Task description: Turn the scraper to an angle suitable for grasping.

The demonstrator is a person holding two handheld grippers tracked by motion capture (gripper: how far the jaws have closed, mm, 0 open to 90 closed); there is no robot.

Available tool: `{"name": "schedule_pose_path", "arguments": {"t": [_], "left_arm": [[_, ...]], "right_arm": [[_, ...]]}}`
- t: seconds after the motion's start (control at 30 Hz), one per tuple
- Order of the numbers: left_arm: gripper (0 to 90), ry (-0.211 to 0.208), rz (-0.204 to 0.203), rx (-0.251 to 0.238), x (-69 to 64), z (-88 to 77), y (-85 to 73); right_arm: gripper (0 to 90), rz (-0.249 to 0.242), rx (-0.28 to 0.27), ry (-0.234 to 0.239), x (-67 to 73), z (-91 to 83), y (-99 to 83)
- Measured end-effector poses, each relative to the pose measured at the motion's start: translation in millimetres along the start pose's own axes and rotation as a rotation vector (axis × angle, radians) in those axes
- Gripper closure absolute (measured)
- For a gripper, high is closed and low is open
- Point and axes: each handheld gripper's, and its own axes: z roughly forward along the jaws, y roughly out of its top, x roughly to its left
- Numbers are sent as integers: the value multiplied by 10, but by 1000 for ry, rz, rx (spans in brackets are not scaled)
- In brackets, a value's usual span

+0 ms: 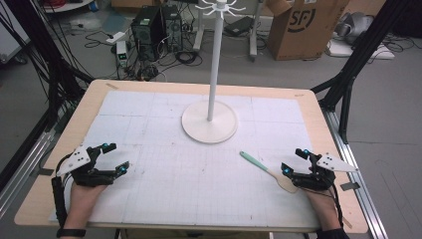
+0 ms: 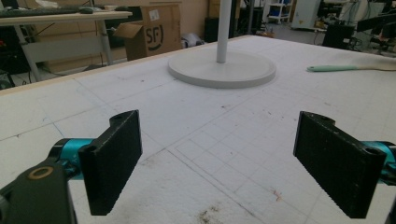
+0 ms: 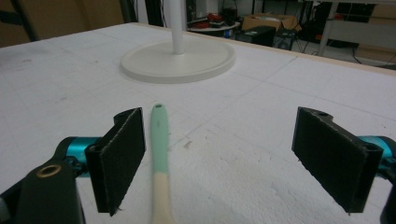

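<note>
Table [image 1: 308,107] seen from above, its top covered by a white gridded mat [image 1: 149,129]. At the near left, a person's left hand [image 1: 82,196] is holding the left gripper [image 1: 117,158] just above the mat, its jaws standing wide apart with nothing between them. In the left gripper view, bare mat is lying between the two black jaws.

In the middle, toward the far side, a white stand [image 1: 209,122] is rising on a thin pole from a round flat base, with short hooks spreading at its top.

Right of centre, nearer than the base and apart from it, a spatula [image 1: 263,169] with a mint-green handle and pale wooden blade is lying flat, handle pointing far-left.

At the near right, the right hand [image 1: 321,201] is holding the right gripper [image 1: 293,162], jaws also wide apart. In the right gripper view the spatula [image 3: 159,154] is lying between them, close beside the left jaw; I cannot tell whether they are touching.
</note>
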Motion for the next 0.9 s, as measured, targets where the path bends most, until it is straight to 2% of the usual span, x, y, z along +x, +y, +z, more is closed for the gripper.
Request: {"name": "schedule_pose_path", "arguments": {"t": [0.53, 0.7, 0.9], "left_arm": [[160, -1, 0, 0, 2, 1, 0], [160, -2, -1, 0, 0, 1, 0], [160, -5, 0, -2, -3, 0, -1]], "right_arm": [[165, 8, 0, -11, 16, -42, 34], [165, 22, 32, -16, 19, 23, 58], [171, -4, 71, 12, 69, 108, 84]]}}
